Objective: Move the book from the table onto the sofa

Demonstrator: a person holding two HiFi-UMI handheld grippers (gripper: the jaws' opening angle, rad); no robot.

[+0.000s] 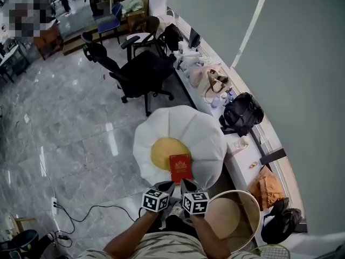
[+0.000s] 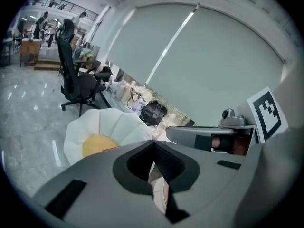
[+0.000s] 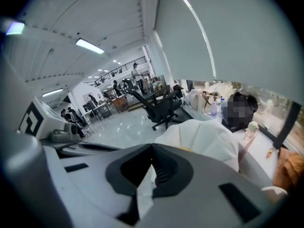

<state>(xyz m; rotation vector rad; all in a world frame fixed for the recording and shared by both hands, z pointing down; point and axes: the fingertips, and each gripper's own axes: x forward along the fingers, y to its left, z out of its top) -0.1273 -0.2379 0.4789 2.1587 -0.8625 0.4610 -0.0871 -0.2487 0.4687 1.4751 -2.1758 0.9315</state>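
Head view: the red book (image 1: 180, 168) lies flat on the egg-shaped sofa (image 1: 199, 131), at four o'clock of its yellow centre (image 1: 161, 151). The left gripper (image 1: 168, 186) and right gripper (image 1: 186, 184) hover side by side at the book's six o'clock.

Left gripper view: its jaws are pressed together with nothing between them.

Right gripper view: its jaws are likewise closed and empty.

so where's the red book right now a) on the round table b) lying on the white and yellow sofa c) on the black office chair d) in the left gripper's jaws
b, the red book lies flat on the sofa, at the edge of its yellow middle.
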